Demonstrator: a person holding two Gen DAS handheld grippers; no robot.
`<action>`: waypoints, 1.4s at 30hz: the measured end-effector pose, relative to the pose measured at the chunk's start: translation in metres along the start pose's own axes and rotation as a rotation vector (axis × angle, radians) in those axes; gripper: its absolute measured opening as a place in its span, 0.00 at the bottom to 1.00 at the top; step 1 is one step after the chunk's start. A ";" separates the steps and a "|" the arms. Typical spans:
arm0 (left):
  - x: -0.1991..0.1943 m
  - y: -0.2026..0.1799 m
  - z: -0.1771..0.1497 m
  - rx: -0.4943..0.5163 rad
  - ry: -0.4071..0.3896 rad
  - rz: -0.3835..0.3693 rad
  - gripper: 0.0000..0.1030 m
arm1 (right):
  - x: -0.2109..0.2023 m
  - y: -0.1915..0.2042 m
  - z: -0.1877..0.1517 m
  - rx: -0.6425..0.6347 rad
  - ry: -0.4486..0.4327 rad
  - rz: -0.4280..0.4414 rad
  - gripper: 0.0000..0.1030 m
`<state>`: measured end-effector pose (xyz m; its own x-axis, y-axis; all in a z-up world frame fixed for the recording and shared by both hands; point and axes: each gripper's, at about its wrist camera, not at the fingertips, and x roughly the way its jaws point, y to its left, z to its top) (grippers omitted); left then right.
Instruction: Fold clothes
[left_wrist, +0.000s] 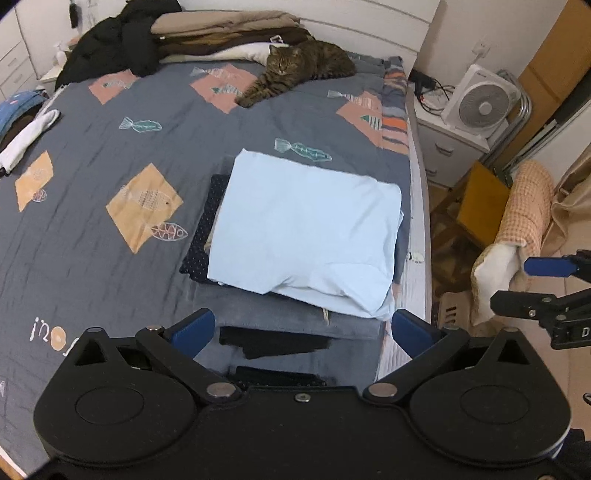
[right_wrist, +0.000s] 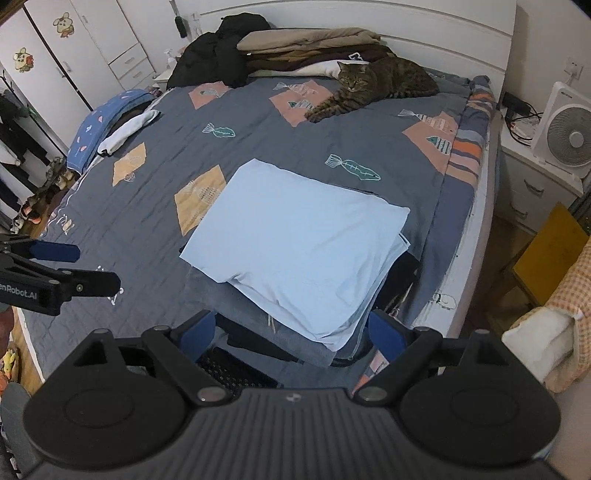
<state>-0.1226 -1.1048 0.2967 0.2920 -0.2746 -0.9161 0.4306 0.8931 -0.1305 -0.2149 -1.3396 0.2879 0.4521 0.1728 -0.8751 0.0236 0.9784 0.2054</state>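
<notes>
Left wrist view
My left gripper (left_wrist: 303, 328): jaws spread wide, nothing between the blue pads, held just above the near edge of the clothes stack.
Light blue shirt (left_wrist: 306, 232): folded into a rectangle, lying on top of the stack near the right edge of the bed (left_wrist: 92, 206).
Under it: a navy dotted garment (left_wrist: 201, 229) sticks out on the left, a grey folded piece (left_wrist: 280, 317) shows on the near side, and something black (left_wrist: 273, 341) lies nearer still.
My right gripper (left_wrist: 517, 284): I see it at the right edge, out past the side of the bed, fingers apart and empty.
Cat (left_wrist: 299, 70): lying at the far end of the bed, just beside a pile of brown and beige textiles (left_wrist: 229, 33).
Fan (left_wrist: 480, 99): white, on the nightstand to the right.

Right wrist view
My right gripper (right_wrist: 291, 332): fingers wide apart, holding nothing, near corner of the stack between them.
Light blue shirt (right_wrist: 295, 247): flat and folded, topmost on the stack.
My left gripper (right_wrist: 92, 269): comes in from the left over the bedspread, fingers parted, empty.
Cat (right_wrist: 376, 83): far end, facing me.
Far left edge of the bed: a white garment (right_wrist: 129, 131) beside a blue patterned one (right_wrist: 99, 123).
</notes>
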 end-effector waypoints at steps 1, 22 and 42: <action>0.001 0.000 0.000 0.001 0.004 0.003 1.00 | -0.001 0.000 0.000 0.000 0.000 -0.003 0.87; 0.011 -0.009 0.007 0.048 0.030 -0.007 1.00 | -0.001 -0.006 0.004 0.003 -0.010 -0.057 0.87; 0.010 -0.016 0.010 0.103 -0.002 -0.022 0.99 | 0.008 -0.010 0.006 0.021 0.019 -0.048 0.87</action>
<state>-0.1181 -1.1249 0.2936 0.2834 -0.2942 -0.9128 0.5223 0.8456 -0.1103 -0.2058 -1.3484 0.2815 0.4328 0.1286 -0.8923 0.0638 0.9829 0.1726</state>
